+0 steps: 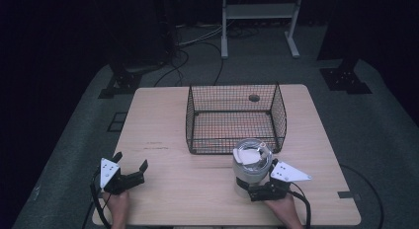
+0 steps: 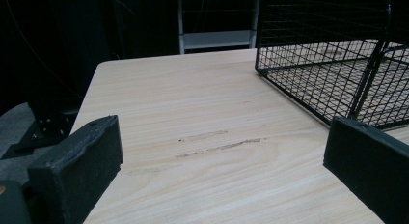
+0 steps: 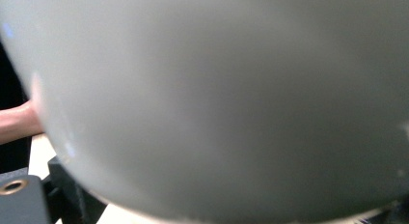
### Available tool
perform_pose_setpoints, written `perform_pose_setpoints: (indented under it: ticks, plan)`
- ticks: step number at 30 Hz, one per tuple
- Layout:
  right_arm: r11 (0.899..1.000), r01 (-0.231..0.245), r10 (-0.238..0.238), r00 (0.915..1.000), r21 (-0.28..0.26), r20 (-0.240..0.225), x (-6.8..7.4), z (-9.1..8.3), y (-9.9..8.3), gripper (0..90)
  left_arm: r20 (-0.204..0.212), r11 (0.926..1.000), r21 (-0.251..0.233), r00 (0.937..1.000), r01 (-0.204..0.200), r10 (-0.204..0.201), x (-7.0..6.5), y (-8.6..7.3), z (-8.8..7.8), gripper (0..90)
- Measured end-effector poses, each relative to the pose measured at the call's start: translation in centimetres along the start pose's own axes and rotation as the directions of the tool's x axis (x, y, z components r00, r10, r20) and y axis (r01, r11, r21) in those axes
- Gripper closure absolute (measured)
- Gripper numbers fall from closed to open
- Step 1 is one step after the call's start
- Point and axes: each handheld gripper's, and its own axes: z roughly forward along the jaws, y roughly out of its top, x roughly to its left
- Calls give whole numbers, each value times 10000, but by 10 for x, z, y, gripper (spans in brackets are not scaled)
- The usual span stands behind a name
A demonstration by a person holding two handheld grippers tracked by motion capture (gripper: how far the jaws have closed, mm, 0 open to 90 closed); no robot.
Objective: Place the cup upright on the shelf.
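A black wire basket [image 1: 237, 140] stands empty at the middle of the pale wooden table [image 1: 163, 120]. In front of its right corner is a whitish round container [image 1: 252, 160] with something white in its top. My right gripper [image 1: 253, 183] is shut on its lower part, jaws on either side. In the right gripper view the container's pale wall [image 3: 217, 98] sits very close and blurred. My left gripper [image 1: 131, 161] rests open at the front left with nothing between its jaws. The left gripper view has that open gripper [image 2: 224, 142] over bare table [image 2: 193, 103], the basket [image 2: 328, 64] ahead to the right.
A small dark round spot [image 1: 254, 97] lies on the table behind the basket. Beyond the table are a white metal frame [image 1: 259, 12], cables [image 1: 197, 41] on the grey floor and black stand bases [image 1: 121, 83] [image 1: 346, 78]. A person's arm [image 3: 17, 122] edges in at left.
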Motion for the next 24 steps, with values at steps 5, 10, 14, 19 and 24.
perform_pose_setpoints:
  ticks: [5,10,14,19,24]
  plan:
    - [9999,168,-168,9999,30,18,0,-1,0,59,1,10000,3,10000,2,-2,0,0,0,0]
    - [9997,228,-228,9997,32,31,0,-1,0,64,-10,10000,1,10000,13,-13,0,0,0,0]
    - [9997,242,-242,9997,27,32,0,-1,0,65,-12,10000,-10,10000,24,-24,1,0,0,0]
    - [9998,218,-218,9998,-19,32,0,-1,0,66,-3,10000,0,10000,30,-30,1,0,0,0]
    - [9997,248,-248,9997,-9,27,-1,0,1,67,-1,10000,-1,10000,31,-31,1,0,0,0]
